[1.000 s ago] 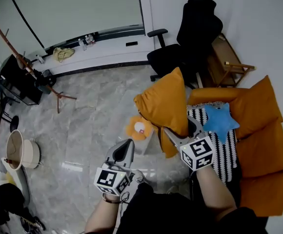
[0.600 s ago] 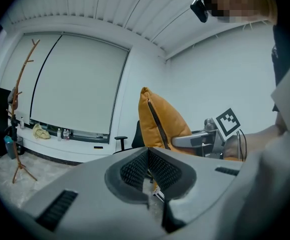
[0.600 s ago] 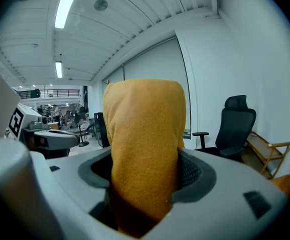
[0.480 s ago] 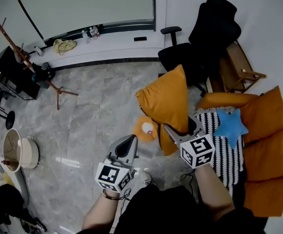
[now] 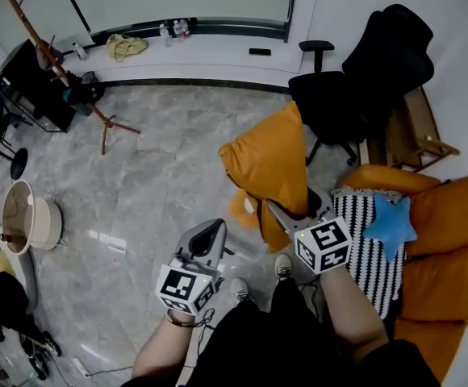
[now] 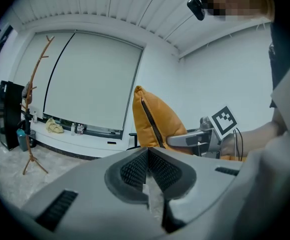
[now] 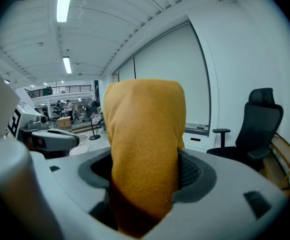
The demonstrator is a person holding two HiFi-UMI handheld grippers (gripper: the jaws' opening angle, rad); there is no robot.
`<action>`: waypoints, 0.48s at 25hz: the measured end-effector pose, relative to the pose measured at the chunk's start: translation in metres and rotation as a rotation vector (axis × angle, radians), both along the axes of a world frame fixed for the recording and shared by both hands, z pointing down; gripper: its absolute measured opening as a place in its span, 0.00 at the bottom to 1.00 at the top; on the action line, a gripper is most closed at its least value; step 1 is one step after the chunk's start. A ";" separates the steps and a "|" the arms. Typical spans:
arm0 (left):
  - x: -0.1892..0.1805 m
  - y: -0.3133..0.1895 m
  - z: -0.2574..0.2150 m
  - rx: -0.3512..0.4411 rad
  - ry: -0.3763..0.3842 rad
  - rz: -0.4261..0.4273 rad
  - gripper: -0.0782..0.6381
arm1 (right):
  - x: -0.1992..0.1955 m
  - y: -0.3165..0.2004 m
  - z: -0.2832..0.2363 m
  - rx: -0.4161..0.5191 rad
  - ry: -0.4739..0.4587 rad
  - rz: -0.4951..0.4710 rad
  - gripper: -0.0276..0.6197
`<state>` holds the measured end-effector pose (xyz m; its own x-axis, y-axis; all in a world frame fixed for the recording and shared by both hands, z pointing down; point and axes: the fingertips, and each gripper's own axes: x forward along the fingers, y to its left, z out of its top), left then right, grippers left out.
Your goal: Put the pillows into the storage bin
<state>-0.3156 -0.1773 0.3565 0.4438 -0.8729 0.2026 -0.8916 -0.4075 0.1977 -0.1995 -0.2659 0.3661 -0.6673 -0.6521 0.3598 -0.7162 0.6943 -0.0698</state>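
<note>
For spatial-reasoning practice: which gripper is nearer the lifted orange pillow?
Right. The right gripper clamps the orange pillow; the left gripper, shut and empty, hangs apart beside it without touching.

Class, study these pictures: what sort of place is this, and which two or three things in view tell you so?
Probably an office lounge corner rather than a home: a black swivel office chair, an orange sofa against the wall, and a wooden coat stand on a polished stone floor.

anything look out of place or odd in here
A small orange soft thing lies on the floor, partly hidden behind the orange pillow gripped by the right gripper. A yellow cloth sits crumpled on the window ledge.
</note>
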 end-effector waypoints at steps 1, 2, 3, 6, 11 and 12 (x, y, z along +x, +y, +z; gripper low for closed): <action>-0.003 -0.002 0.001 -0.006 -0.001 -0.014 0.12 | -0.004 -0.004 0.003 -0.004 0.000 -0.015 0.55; -0.006 -0.004 0.003 -0.011 -0.001 -0.030 0.12 | -0.008 -0.007 0.005 -0.009 0.000 -0.030 0.55; -0.008 -0.006 0.003 -0.014 -0.002 -0.045 0.12 | -0.011 -0.011 0.008 -0.014 0.000 -0.046 0.55; -0.005 -0.012 0.007 -0.030 -0.008 -0.095 0.12 | -0.014 -0.023 0.017 -0.033 -0.005 -0.100 0.55; 0.011 -0.030 0.013 -0.055 -0.033 -0.170 0.12 | -0.009 -0.051 0.031 -0.066 -0.036 -0.170 0.55; 0.015 -0.033 0.014 -0.059 -0.036 -0.184 0.12 | -0.006 -0.057 0.034 -0.074 -0.044 -0.180 0.55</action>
<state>-0.3010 -0.2107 0.3706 0.2695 -0.9247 0.2690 -0.9569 -0.2258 0.1827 -0.2057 -0.3230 0.4002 -0.7865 -0.4943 0.3703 -0.5766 0.8025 -0.1534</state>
